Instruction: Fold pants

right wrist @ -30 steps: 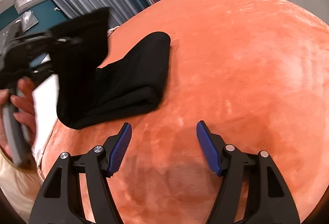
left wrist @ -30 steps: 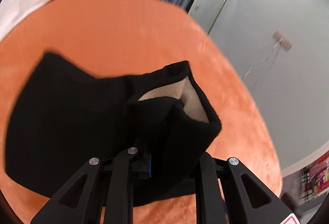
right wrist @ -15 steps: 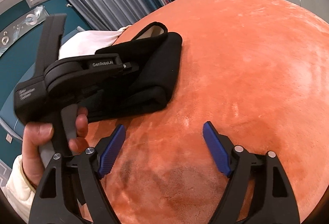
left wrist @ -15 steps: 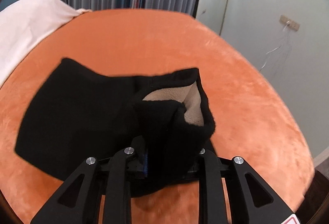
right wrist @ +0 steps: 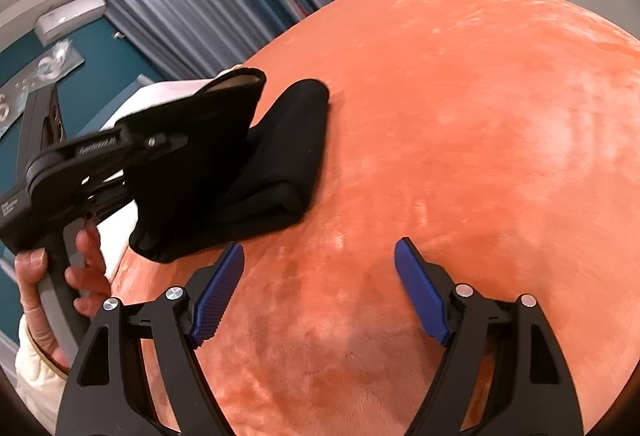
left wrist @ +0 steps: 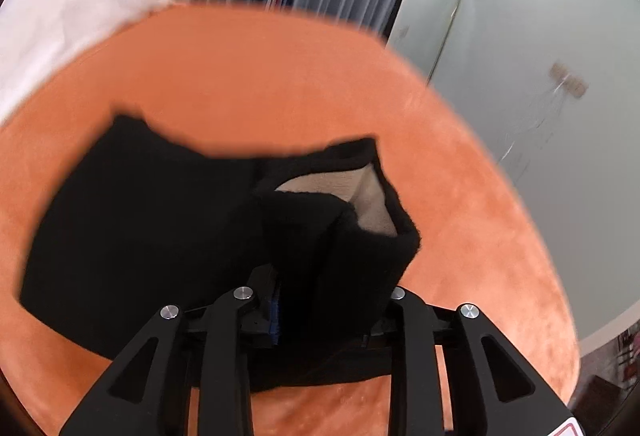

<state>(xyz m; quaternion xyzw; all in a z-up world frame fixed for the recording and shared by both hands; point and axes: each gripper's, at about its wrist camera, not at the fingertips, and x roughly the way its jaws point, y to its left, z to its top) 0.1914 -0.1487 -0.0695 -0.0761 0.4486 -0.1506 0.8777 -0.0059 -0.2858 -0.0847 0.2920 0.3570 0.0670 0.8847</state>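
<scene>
The left gripper (left wrist: pixel 324 312), clamped on the waistband end of the black pants (left wrist: pixel 152 220), lifts it above the orange bed (left wrist: pixel 280 76), apparently to fold it over; the right gripper (right wrist: pixel 320 288) hovers near, jaws apart and empty.

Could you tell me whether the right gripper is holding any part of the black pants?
No, the right gripper hangs open over bare orange surface, apart from the pants.

Orange plush surface (right wrist: pixel 460 140), folded black pants (right wrist: pixel 280 164) lying on it
</scene>
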